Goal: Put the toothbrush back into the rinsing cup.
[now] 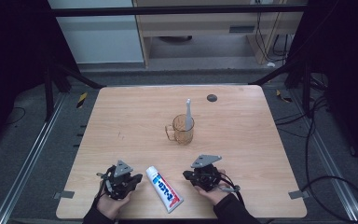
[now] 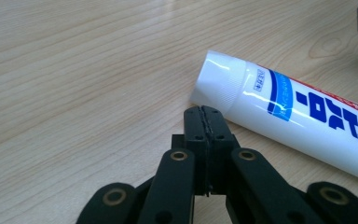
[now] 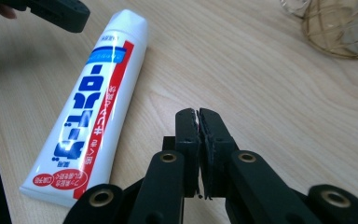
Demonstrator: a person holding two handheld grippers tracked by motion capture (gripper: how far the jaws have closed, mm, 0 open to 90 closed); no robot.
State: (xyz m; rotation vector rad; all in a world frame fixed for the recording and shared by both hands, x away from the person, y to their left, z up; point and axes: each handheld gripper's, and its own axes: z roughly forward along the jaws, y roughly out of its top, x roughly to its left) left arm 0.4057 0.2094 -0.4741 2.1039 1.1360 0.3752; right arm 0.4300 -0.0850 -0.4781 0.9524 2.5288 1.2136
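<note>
- You are resting both claws low on the near edge of the table [image 1: 121,107], and the toothpaste tube [image 1: 164,189] is lying flat between them.
- Your left claw [image 2: 208,112] is sitting with its jaws pressed together on nothing; the tube's white cap end [image 2: 219,84] is lying just beyond and to the right of its tips.
- Your right claw [image 3: 198,114] is likewise clamped empty, with the tube lying to its left, crimped end nearest you.
- The tube's long axis is running slantwise, cap toward the far left, tail toward you and right.
- The left claw looks nearer the cap, the right nearer the body.
- The amber glass mug [image 1: 183,129], holding a white toothbrush [image 1: 188,114], is standing farther out, well apart from the tube.
</note>
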